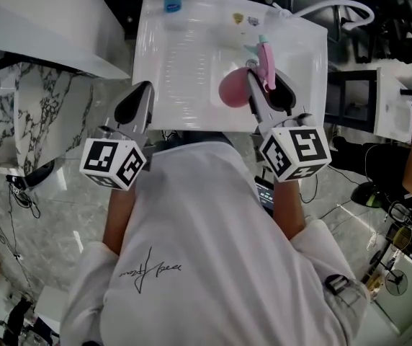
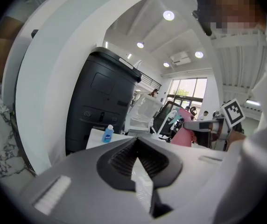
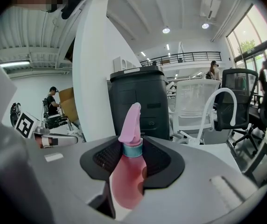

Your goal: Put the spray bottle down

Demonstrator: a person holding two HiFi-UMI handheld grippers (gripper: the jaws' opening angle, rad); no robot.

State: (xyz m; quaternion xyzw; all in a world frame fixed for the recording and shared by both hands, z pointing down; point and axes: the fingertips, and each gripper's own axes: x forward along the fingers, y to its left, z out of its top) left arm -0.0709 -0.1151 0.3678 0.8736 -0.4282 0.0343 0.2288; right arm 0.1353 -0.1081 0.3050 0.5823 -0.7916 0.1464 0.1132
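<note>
A pink spray bottle (image 1: 233, 89) with a teal collar and pink trigger head hangs above the near edge of the white table (image 1: 184, 63). My right gripper (image 1: 267, 85) is shut on it. In the right gripper view the bottle (image 3: 129, 171) stands upright between the dark pads, its head rising above them. My left gripper (image 1: 137, 99) is at the table's near left edge, shut, with nothing between its pads (image 2: 124, 160). From the left gripper view the bottle (image 2: 182, 134) shows off to the right.
A small blue bottle (image 1: 172, 2) stands at the table's far left corner, with small items (image 1: 238, 19) at the far middle. A large black bin (image 3: 138, 101) and a white chair (image 3: 194, 106) stand beyond. A marbled counter (image 1: 19, 114) is on the left.
</note>
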